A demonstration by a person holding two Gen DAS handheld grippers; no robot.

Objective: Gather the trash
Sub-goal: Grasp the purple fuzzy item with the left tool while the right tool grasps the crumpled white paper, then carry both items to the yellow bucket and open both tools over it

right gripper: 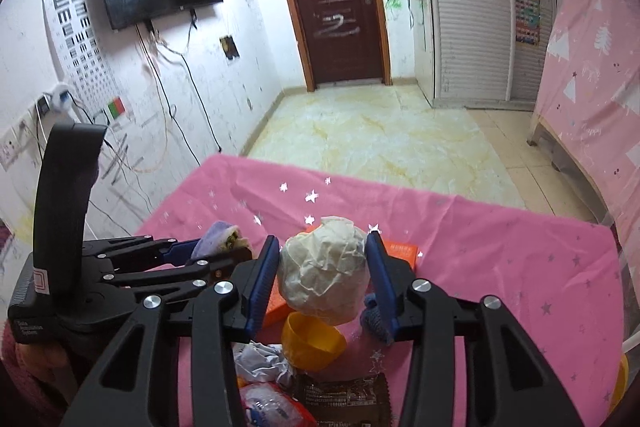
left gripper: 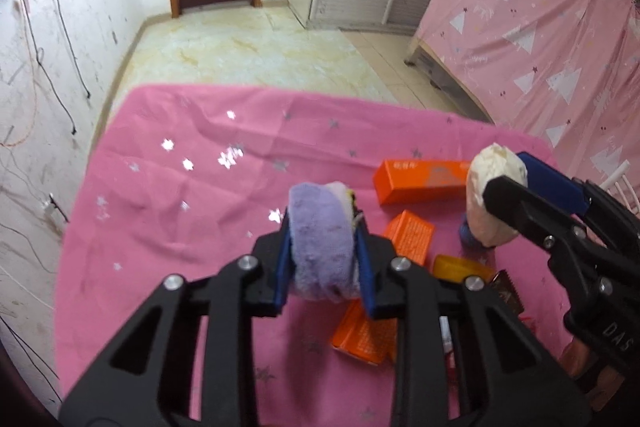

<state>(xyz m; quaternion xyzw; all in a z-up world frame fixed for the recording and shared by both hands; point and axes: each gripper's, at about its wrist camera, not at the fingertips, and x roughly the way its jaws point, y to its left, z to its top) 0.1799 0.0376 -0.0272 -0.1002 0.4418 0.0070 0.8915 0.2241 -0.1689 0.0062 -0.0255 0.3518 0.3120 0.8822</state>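
My left gripper (left gripper: 324, 227) is shut on a fuzzy purple piece of trash (left gripper: 320, 255), whose sides are pressed by the blue pads. It is held a little above the pink tablecloth (left gripper: 180, 187). My right gripper (right gripper: 323, 241) is shut on a crumpled white paper ball (right gripper: 324, 271), squeezed between both pads above the clutter. The left wrist view shows the right gripper (left gripper: 506, 173) with the paper ball (left gripper: 496, 163) at the right. In the right wrist view the left gripper (right gripper: 208, 253) holds the purple piece (right gripper: 216, 233) at the left.
Orange boxes (left gripper: 420, 181) (left gripper: 410, 235) (left gripper: 364, 335) lie on the cloth between the grippers. A yellow cup (right gripper: 312, 343), a brown wrapper (right gripper: 344, 399), crumpled plastic (right gripper: 260, 359) and a blue knitted item (right gripper: 376, 319) lie under the right gripper. Beyond the table's far edge is tiled floor.
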